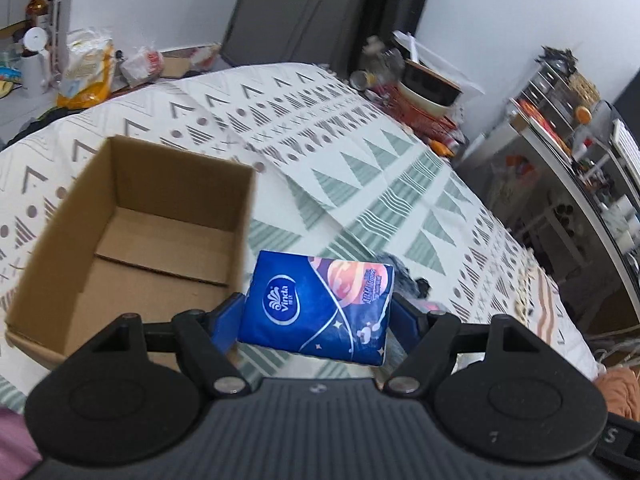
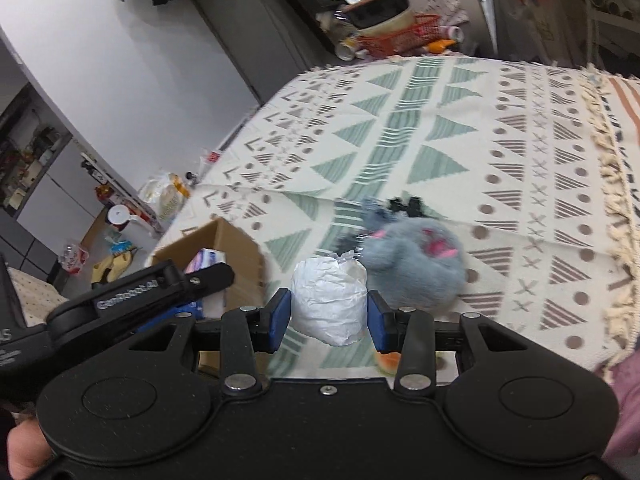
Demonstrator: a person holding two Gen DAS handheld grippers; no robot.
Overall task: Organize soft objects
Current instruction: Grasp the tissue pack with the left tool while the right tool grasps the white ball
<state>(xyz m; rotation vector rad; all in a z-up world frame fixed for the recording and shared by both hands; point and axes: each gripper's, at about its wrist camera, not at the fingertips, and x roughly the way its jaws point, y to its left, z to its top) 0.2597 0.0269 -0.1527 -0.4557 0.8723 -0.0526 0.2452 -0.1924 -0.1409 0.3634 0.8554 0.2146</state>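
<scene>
Left wrist view: the left gripper [image 1: 318,314] pinches a blue tissue pack [image 1: 316,304], lifted just beside the open cardboard box [image 1: 132,232] on the patterned blanket [image 1: 360,152]. Right wrist view: the right gripper [image 2: 327,316] brackets a white wrapped roll [image 2: 329,300], seemingly clamped; a grey plush toy [image 2: 416,258] lies just behind.

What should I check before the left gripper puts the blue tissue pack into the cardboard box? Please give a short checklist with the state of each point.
1. Left gripper holds the blue Vinda tissue pack between both fingers: ok.
2. Cardboard box is open at the top: ok.
3. Free floor space inside the box: ok in the left wrist view.
4. Pack is over the box opening: not ok, it is beside the box's right wall.
5. Right gripper is shut on the white wrapped roll: ok.
6. Grey plush toy lies on the patterned blanket, apart from the box: ok.
</scene>
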